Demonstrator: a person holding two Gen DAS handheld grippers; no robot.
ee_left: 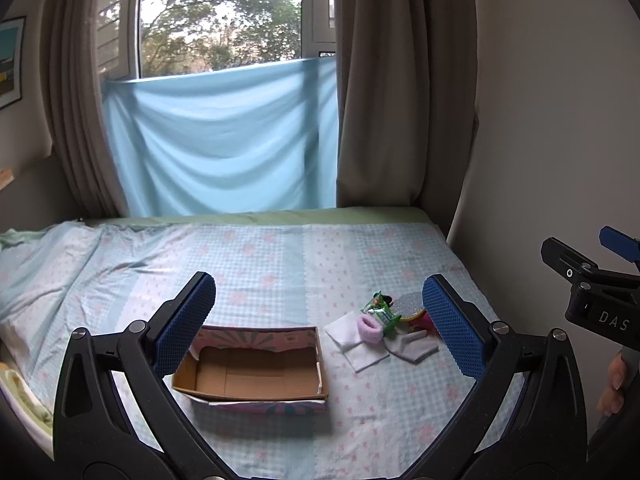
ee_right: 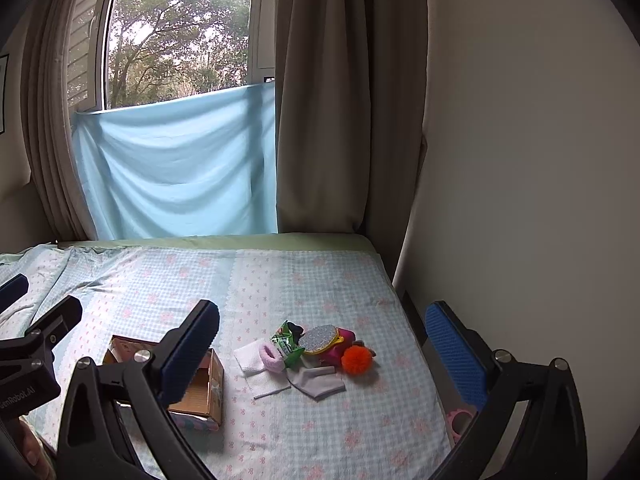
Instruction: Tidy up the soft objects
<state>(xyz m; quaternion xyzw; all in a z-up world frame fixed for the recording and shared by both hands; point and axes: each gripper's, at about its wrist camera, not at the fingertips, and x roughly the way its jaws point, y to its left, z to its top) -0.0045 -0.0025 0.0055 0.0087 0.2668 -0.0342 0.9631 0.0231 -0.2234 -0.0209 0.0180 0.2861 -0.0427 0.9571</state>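
Note:
An empty open cardboard box (ee_left: 256, 376) sits on the bed (ee_left: 280, 256); it also shows in the right wrist view (ee_right: 208, 384). To its right lies a small pile: white cloths (ee_right: 260, 376), a pink fluffy band (ee_right: 272, 356), a grey sock (ee_right: 320, 382), a green packet (ee_right: 286, 342), a silver-grey round sponge (ee_right: 320, 338) and an orange pompom (ee_right: 356, 360). My left gripper (ee_left: 320, 320) is open and empty, held above the bed near the box. My right gripper (ee_right: 324, 348) is open and empty, above the pile.
The bed meets a wall (ee_right: 520, 160) on the right and a curtained window (ee_left: 220, 40) with a blue cloth (ee_left: 224, 140) at the back. A pink object (ee_right: 460, 420) lies in the gap beside the bed. Rumpled sheet lies at the left (ee_left: 40, 272).

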